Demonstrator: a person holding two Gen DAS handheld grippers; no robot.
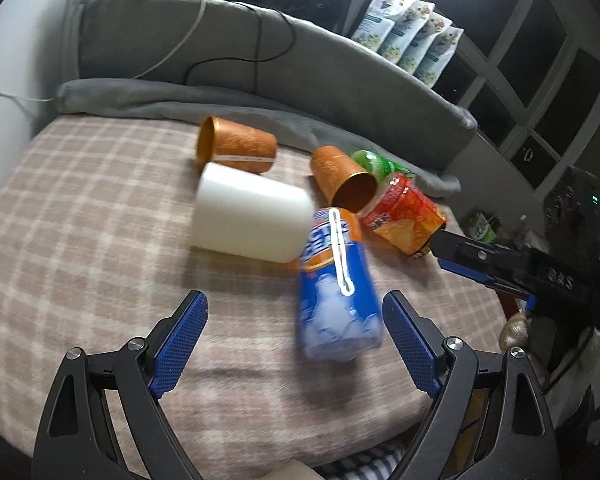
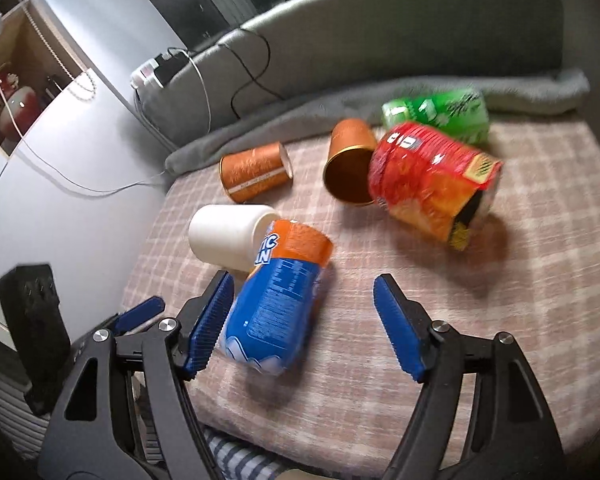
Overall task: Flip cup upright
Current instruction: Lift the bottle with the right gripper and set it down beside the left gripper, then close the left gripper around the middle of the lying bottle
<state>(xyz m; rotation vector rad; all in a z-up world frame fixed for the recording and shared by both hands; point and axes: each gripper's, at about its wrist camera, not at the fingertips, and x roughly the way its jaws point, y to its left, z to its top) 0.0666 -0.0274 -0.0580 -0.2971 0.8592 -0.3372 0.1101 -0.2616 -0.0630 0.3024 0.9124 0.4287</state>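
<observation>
Several cups lie on their sides on a checked blanket (image 1: 80,216). A white cup (image 1: 252,216) lies in the middle; it also shows in the right wrist view (image 2: 224,234). Two orange cups lie behind it, one at the back (image 1: 238,146) (image 2: 256,172) and one with its mouth toward me (image 1: 342,178) (image 2: 350,164). A blue-and-orange cup (image 1: 336,284) (image 2: 278,292) lies nearest. My left gripper (image 1: 296,344) is open, the blue cup just ahead between its fingertips. My right gripper (image 2: 304,320) is open, its left finger (image 2: 212,320) beside the blue cup.
A red-orange snack cup (image 1: 404,216) (image 2: 432,184) and a green cup (image 1: 374,162) (image 2: 440,114) lie at the right. A grey blanket roll (image 1: 172,96) and a grey headboard (image 1: 180,40) bound the far side. Cables hang over the headboard. The bed edge drops off near me.
</observation>
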